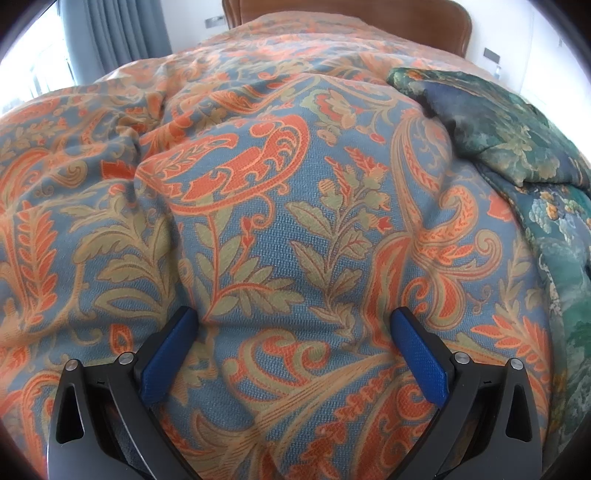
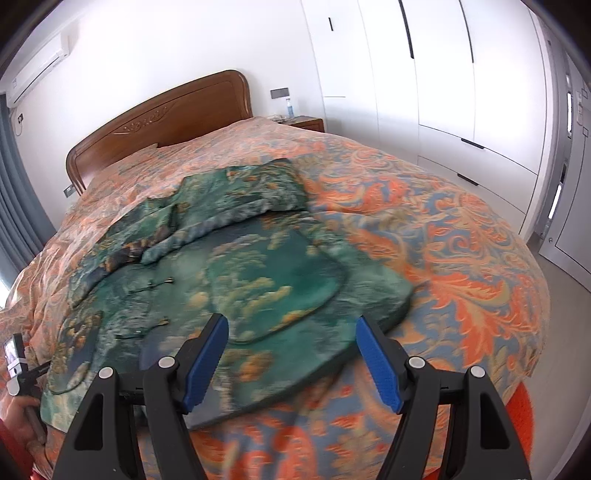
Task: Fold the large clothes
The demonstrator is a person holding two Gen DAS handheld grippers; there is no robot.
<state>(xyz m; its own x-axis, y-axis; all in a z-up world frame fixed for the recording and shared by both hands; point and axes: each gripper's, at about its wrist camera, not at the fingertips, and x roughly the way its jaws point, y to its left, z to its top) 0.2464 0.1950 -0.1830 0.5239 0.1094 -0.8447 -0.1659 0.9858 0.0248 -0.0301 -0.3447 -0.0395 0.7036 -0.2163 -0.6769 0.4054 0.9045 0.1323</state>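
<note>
A large green patterned garment (image 2: 236, 280) lies spread on the bed, partly folded, with a sleeve bunched at its far left. Its edge shows at the right of the left wrist view (image 1: 517, 147). My right gripper (image 2: 291, 325) is open and empty, hovering just above the garment's near edge. My left gripper (image 1: 293, 317) is open and empty, low over the orange and blue bedspread (image 1: 258, 221), to the left of the garment. The left gripper's body shows at the far left of the right wrist view (image 2: 18, 369).
The bedspread (image 2: 443, 240) covers the whole bed. A wooden headboard (image 2: 166, 114) stands at the far end, with a bedside table (image 2: 306, 122) beside it. White wardrobes (image 2: 461, 92) line the right wall. Grey curtains (image 1: 118, 29) hang at the left.
</note>
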